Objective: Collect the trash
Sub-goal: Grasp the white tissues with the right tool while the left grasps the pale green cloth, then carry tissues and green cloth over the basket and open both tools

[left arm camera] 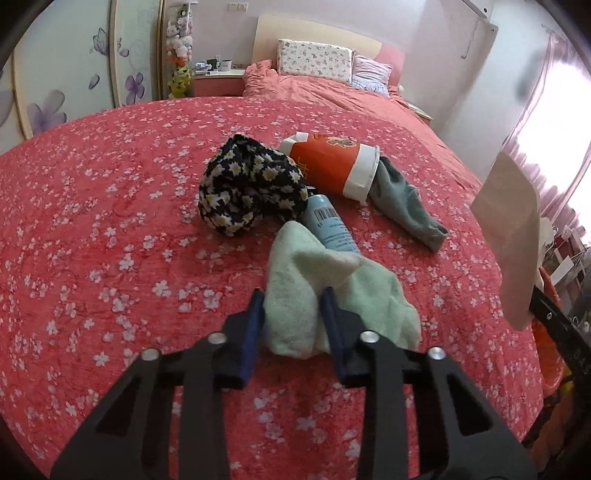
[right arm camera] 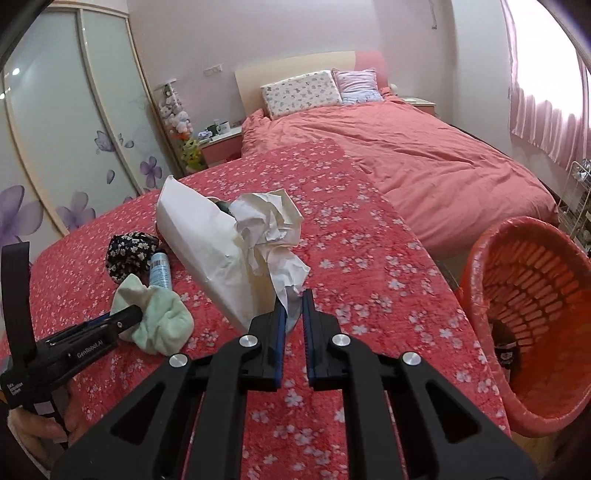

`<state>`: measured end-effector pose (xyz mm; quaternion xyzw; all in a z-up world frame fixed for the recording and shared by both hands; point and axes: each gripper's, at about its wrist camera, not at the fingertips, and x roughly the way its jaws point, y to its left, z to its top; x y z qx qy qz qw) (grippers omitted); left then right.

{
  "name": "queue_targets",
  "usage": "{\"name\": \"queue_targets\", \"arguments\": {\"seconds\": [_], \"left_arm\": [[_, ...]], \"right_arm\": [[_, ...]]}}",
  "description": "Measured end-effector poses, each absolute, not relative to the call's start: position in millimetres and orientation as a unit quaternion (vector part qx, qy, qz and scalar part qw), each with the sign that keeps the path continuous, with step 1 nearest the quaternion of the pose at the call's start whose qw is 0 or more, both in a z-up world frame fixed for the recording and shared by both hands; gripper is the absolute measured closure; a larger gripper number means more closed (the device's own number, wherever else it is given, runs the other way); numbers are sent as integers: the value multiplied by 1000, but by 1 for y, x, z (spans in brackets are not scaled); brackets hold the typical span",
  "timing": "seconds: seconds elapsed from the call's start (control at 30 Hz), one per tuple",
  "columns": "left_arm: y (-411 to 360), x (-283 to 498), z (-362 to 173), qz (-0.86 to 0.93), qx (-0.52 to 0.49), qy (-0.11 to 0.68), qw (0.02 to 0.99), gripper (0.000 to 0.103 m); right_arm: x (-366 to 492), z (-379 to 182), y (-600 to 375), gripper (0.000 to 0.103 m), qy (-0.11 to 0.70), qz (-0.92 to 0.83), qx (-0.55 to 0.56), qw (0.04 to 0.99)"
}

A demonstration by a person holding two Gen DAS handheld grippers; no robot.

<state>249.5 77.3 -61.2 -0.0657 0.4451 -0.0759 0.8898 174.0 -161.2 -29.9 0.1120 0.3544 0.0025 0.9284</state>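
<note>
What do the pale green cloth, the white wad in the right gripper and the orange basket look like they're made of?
Pale green cloth: soft terry or fleece, judging by its fuzzy matte nap and limp folds. White wad: paper, a smooth bag with crumpled tissue, showing sharp creases. Orange basket: moulded plastic, slightly glossy, with a rigid slotted lattice wall.

a red blanket with white blossoms (right arm camera: 369, 258) spreads under and ahead of the jaws, and beyond it lies a bed with a plain coral duvet (right arm camera: 424, 162), two pillows (right arm camera: 301, 92) and a pale headboard (right arm camera: 295, 66) against a pinkish-white wall (right arm camera: 258, 29). left of the jaws stands a wardrobe with frosted sliding doors and purple flowers (right arm camera: 74, 129), then a tall tube of plush toys (right arm camera: 175, 110) and a pink nightstand with mugs (right arm camera: 221, 138). to the right, daylight glows through pink curtains (right arm camera: 546, 92).
</note>
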Motion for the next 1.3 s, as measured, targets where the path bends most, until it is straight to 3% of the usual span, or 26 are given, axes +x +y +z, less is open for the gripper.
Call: {"name": "queue_targets", "arguments": {"seconds": [0.07,0.17,0.6,1.3], "left_arm": [[78,247,-61,-83,-70,443,890,88],[79,242,-54,-89,-75,434,893,92],[68,213,3,-112,-71,375,918,93],[-17,160,68,-208,-54,316,924,93]], "right_arm": [[172,-30,-165,94,352,-1,115,929],[169,-27,-168,94,348,-7,119,930],[142,-5,-190,94,306,-26,125,943],[88,17,-251,94,248,-88,152,953]]}}
